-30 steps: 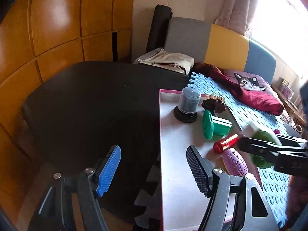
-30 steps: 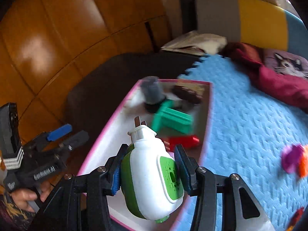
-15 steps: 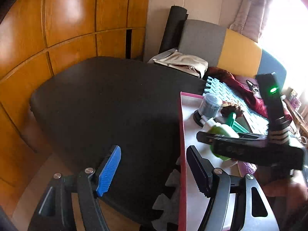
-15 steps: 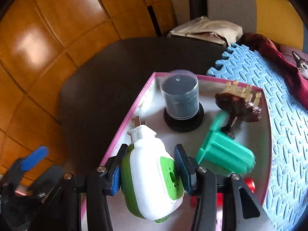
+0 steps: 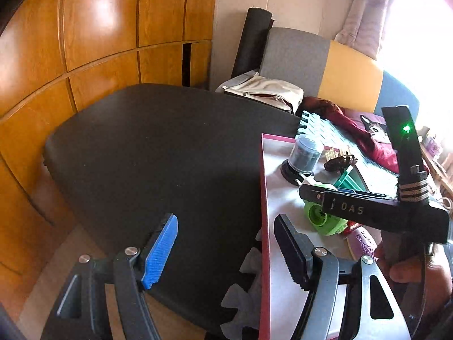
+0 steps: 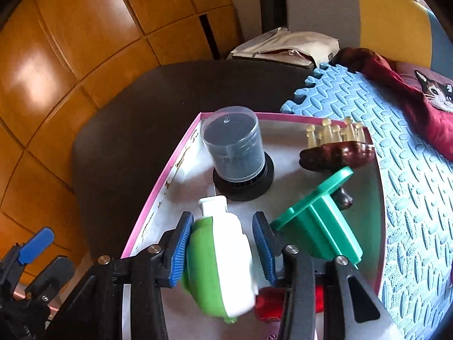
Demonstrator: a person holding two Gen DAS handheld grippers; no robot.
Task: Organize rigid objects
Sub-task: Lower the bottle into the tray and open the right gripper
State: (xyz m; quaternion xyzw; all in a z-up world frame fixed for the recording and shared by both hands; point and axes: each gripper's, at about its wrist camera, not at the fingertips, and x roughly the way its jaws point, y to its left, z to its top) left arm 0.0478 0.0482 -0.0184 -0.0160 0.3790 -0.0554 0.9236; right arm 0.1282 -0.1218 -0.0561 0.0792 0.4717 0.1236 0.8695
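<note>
dark table (image 5: 158, 147) | pink-rim tray (image 6: 158, 198): disc tub (image 6: 235, 153), green block (image 6: 317, 226), brush (image 6: 337, 153)

The right tongs (image 5: 311, 195) carry the white letters "DAS" on their side.

glossy wood panels (image 5: 99, 28), textured foam mat (image 6: 410, 170), smooth plastic plug-in (image 6: 226, 255).

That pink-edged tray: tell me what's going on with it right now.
A person is sorting small items into the pink-rimmed tray. The right gripper is inside the tray with the green and white plug-in device between its fingers; whether the grip is firm or loosening cannot be told. Around it sit a clear-domed container, a green plastic piece, a brown brush and a red item. The left gripper hangs open and empty at the tray's edge.
</note>
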